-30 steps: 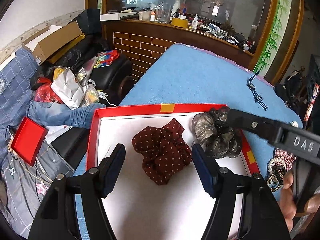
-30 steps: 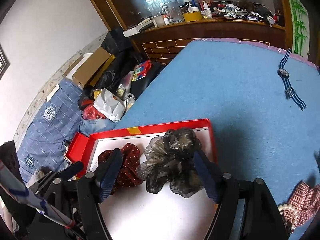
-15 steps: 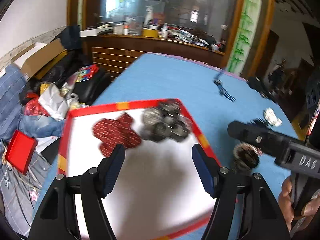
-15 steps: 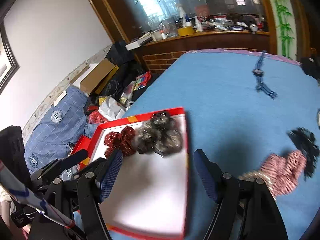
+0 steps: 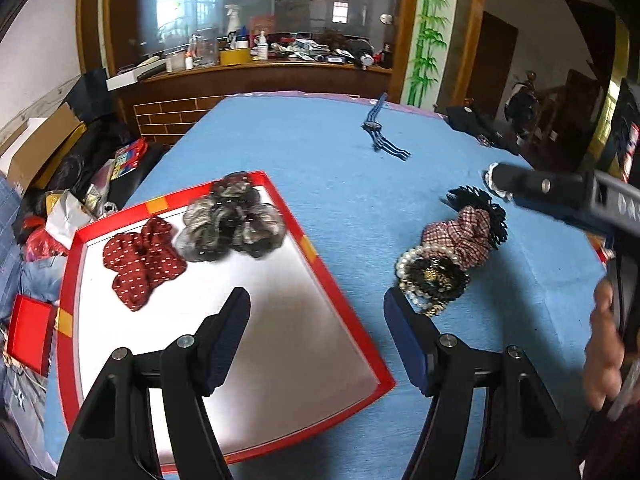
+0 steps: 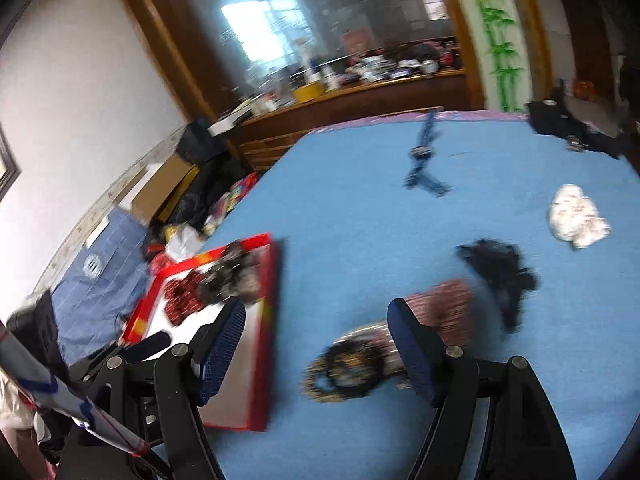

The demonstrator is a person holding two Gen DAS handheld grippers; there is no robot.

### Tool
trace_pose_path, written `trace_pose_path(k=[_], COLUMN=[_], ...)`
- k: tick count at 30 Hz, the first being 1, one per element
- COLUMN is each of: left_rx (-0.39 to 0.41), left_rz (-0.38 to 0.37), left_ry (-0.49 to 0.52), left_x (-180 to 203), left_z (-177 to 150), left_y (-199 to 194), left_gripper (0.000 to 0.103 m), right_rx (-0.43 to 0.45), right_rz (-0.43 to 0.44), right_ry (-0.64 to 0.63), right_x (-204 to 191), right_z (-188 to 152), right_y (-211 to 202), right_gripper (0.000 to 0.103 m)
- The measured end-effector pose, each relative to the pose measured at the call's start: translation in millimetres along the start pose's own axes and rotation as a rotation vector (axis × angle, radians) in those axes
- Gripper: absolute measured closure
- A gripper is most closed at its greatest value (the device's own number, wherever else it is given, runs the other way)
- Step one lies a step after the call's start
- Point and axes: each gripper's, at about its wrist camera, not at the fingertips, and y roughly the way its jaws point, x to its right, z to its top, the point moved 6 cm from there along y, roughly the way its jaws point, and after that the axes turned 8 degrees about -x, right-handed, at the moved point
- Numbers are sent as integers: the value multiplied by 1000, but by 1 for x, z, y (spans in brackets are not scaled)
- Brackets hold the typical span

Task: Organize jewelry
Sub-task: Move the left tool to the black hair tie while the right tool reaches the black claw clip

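Left wrist: left gripper (image 5: 316,316) fingers apart over red tray (image 5: 308,246) edge.

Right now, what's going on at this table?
A person is sorting hair accessories into a red tray. The maroon dotted scrunchie and grey scrunchie lie inside it. Both tools, left and right, are open and empty. The plaid scrunchie and pearl bracelets wait on the blue cloth.

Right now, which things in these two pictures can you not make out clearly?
- Bead bracelets, right wrist view: motion blur merges them; their number is unclear.
- White item, left wrist view: mostly hidden behind the right gripper.
- Watch, left wrist view: dial too small to read.
- Red tray, right wrist view: contents smeared.
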Motion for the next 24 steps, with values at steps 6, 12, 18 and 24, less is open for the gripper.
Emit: trace_pose_path(k=[6, 12, 18, 24], left_rx=[-20, -46, -60, -98], left_rz=[-31, -95, -97, -38], left_ry=[50, 152, 291, 377], left_x=[25, 67, 114, 135], left_z=[0, -4, -7, 1], left_y=[9, 23, 43, 75], left_gripper=[35, 36, 46, 73], right_rx=[53, 72, 87, 76], right_rz=[-91, -98, -81, -52], right_ry=[100, 182, 264, 297], right_x=[57, 95, 116, 120], right_z=[13, 10, 10, 10], right_y=[-12, -16, -26, -28], right_gripper=[25, 25, 25, 25])
